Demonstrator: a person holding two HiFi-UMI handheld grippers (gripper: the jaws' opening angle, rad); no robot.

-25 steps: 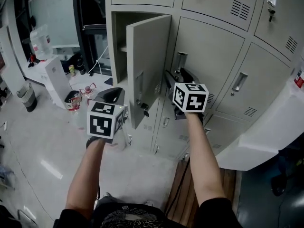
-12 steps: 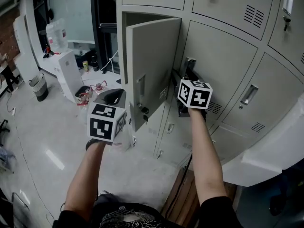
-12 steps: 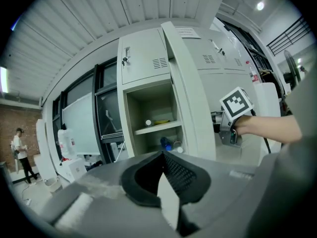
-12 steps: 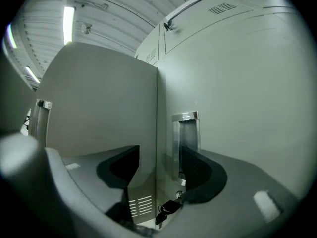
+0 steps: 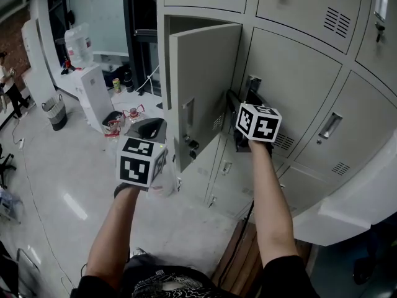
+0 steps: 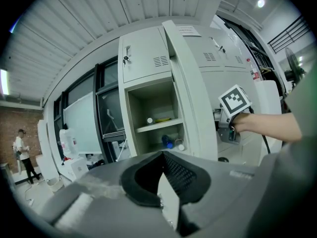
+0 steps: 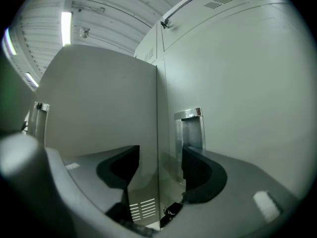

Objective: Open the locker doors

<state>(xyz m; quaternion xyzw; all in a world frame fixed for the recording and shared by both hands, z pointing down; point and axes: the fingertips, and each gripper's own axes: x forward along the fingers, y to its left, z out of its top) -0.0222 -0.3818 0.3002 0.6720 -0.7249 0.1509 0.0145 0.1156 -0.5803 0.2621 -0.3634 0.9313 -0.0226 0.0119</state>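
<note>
1. Now, one locker door [image 5: 201, 92] to the left of the right tongs [image 7: 159, 157] already stands swung out. We judge the step in hand to be the approach to the next, closed door [image 5: 291, 73].
2. The right tongs are open and hold nothing. The closed door's handle [image 7: 189, 128] sits just ahead of their right jaw, apparently untouched.
3. The left tongs [image 6: 163, 157] are closed and empty, hanging back from the open door's free edge.
4. Next, we think the right tongs need to ease forward, hook or pinch the handle, then pull back in an arc around the hinge.
5. The doors are flat, smooth panels of pale painted sheet metal with small louvred vents [image 5: 284, 141]. The handle is a narrow, upright, shiny metal piece. The tongs' pads look dark and ribbed.
</note>
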